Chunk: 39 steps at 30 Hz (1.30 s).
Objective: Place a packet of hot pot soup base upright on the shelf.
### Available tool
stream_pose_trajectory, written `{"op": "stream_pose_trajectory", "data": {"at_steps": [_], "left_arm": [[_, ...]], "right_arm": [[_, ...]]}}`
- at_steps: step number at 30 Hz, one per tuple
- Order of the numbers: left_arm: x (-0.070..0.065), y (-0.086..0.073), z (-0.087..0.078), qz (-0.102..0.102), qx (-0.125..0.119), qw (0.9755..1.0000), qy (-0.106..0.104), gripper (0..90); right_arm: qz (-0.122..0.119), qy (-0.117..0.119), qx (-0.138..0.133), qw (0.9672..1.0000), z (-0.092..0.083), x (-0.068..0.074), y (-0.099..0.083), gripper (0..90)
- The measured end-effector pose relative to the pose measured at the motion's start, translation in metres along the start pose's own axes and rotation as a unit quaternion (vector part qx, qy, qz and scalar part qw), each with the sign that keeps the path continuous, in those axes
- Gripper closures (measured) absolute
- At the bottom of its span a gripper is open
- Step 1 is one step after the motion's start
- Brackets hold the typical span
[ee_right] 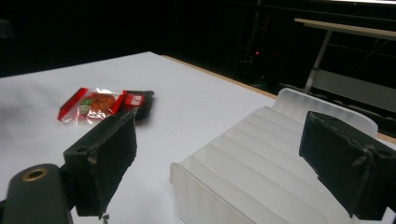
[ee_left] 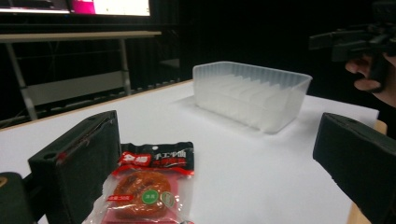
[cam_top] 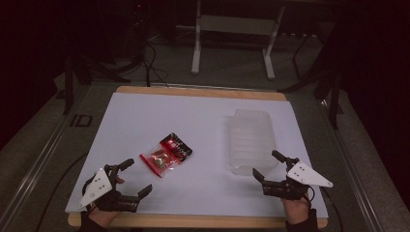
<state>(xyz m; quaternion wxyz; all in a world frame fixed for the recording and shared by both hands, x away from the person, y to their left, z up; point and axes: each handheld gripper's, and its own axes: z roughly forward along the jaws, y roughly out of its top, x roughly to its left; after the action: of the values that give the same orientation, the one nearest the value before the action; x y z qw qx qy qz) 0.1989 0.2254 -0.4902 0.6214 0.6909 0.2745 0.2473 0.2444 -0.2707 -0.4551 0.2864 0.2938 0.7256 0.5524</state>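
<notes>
White covering spreads over the bench (cam_top: 145,116), with a wooden edge showing at the near and far sides. It looks smooth, so anything nudged sideways could slide rather than stay put.

Next in size is the translucent plastic tray (cam_top: 250,140), ribbed into narrow slots, standing right of centre. It looks light; a bump from a finger on its near wall would probably skate it away or tip it. The slots are slim, so a flat packet lowered at an angle could bridge the ribs and rest on top.

The right gripper (cam_top: 270,166) hovers just beside the tray's near end with its fingers spread wide and holding nothing. Its lower finger is close to the wall, the likeliest accidental contact.

The left gripper (cam_top: 130,179) is near the front left corner, also spread wide and empty.

Smallest is the red and black snack packet (cam_top: 166,153), lying flat near the centre, ahead of the left gripper and well apart from the tray. Its glossy film may slip or crumple in a pinch, and lying flat it gives little edge to catch.
</notes>
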Motion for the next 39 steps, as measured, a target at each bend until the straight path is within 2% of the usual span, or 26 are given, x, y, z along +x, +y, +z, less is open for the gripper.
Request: {"op": "stream_pose_trajectory", "data": {"at_steps": [4, 8, 11, 14, 23, 27, 29, 33, 39], "left_arm": [[0.001, 0.000, -0.001, -0.007, 0.003, 0.9998, -0.018, 2.9], [-0.002, 0.002, 0.000, -0.001, 0.008, 0.9998, -0.019, 2.8], [-0.004, 0.004, 0.001, -0.008, 0.013, 0.9996, -0.025, 2.8], [-0.006, 0.009, 0.002, -0.008, 0.008, 0.9996, -0.026, 2.8], [-0.008, 0.020, 0.005, -0.002, -0.007, 0.9996, -0.028, 2.7], [-0.006, 0.027, 0.010, -0.001, -0.008, 0.9997, -0.024, 2.7], [-0.004, 0.032, 0.014, 0.004, -0.005, 0.9996, -0.028, 2.7], [0.000, 0.040, 0.021, 0.000, -0.003, 0.9994, -0.034, 2.7], [0.010, 0.055, 0.030, 0.005, 0.005, 0.9996, -0.027, 2.7]], "right_arm": [[-0.009, 0.008, 0.002, 0.9999, 0.000, 0.003, 0.000, 10.8], [-0.018, 0.016, 0.004, 0.9997, 0.000, 0.005, 0.000, 10.7], [-0.020, 0.015, 0.010, 0.9996, 0.001, 0.006, 0.000, 10.8], [-0.011, 0.025, 0.005, 0.9996, 0.000, 0.005, 0.000, 10.8], [0.003, 0.028, 0.000, 0.9996, 0.000, 0.003, 0.000, 10.8], [-0.007, 0.022, 0.002, 0.9997, 0.003, 0.007, 0.003, 10.8], [-0.006, 0.031, 0.001, 0.9995, 0.004, 0.008, 0.003, 10.8], [-0.011, 0.028, 0.002, 0.9996, 0.004, 0.009, 0.004, 10.8], [-0.003, 0.032, -0.005, 0.9995, 0.003, 0.009, 0.006, 10.8]]}}
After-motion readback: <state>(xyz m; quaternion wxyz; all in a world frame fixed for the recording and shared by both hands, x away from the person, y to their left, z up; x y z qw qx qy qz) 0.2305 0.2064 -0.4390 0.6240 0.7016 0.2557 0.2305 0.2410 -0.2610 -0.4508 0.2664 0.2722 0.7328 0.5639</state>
